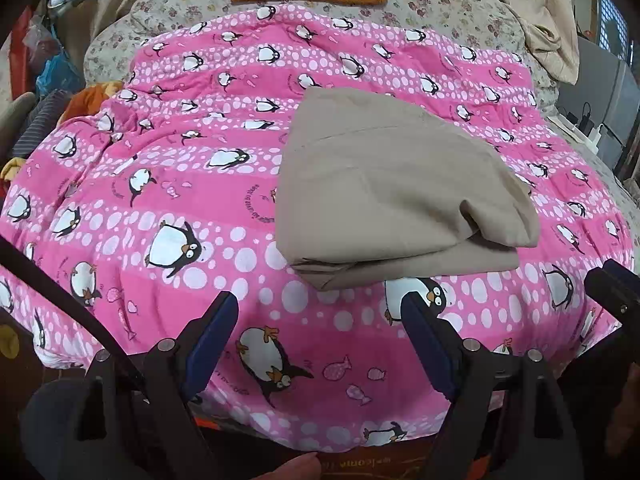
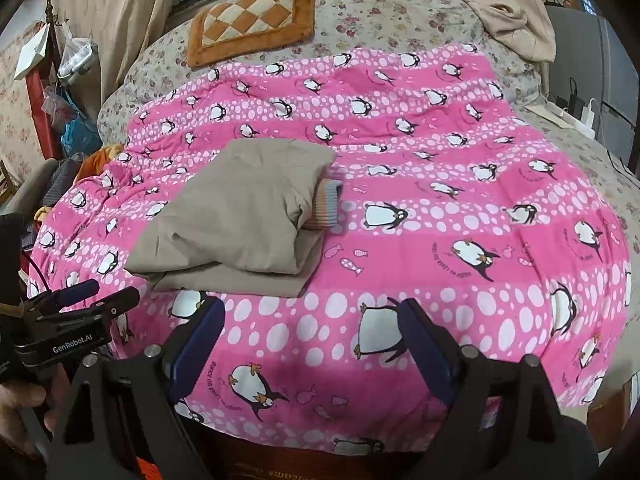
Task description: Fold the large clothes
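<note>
Your beige garment [image 1: 404, 188] sits folded at centre-right of the left wrist view, on the pink penguin blanket [image 1: 160, 200] covering the bed, and both your left gripper [image 1: 320, 316] and right gripper [image 2: 312, 324] hang released with nothing between the jaws, low in their frames just short of its near edge. Watch that loose top layer: nudge it with a finger and the fold could slide off the stack. That striped cuff [image 2: 326, 206] poking out on the right might drag the bundle open if you snag it.
</note>
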Motion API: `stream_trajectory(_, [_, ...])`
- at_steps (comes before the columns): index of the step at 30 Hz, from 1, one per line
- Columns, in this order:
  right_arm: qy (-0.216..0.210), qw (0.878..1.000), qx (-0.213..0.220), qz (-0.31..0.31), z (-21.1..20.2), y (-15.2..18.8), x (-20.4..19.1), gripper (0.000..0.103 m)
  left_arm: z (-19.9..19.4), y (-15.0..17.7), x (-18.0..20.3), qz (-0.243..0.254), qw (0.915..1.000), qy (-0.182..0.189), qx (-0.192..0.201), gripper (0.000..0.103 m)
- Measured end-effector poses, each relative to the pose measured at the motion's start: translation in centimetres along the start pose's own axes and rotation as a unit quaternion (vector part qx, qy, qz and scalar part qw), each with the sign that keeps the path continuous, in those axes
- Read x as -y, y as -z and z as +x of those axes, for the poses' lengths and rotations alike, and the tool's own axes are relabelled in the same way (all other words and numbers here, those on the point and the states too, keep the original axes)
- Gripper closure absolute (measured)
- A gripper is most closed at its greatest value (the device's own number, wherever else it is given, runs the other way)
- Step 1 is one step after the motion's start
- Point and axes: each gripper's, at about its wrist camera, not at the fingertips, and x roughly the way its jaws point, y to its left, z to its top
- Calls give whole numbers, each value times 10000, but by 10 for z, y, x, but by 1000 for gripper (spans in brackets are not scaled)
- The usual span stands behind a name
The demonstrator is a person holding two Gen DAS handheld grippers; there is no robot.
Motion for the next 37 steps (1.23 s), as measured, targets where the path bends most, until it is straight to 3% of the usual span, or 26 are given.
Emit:
stream_trajectory(10, [-98,10000,-8,-3,5,-3,-8,12,8,-3,8,7,9999,79,-122,36])
stream_trajectory(14, [-212,9995,221,20,-1,-8,-9,12,12,-3,13,25,9998,100,-176,36])
stream_trajectory(23, [-36,9997,241,49,-3,-8,-12,12,21,-3,22,7,9994,136,-318,36])
stream_trajectory(37, [-4,9999,143,-29,5,-6,-12,12,19,-4,23,22,9998,69,-176,36])
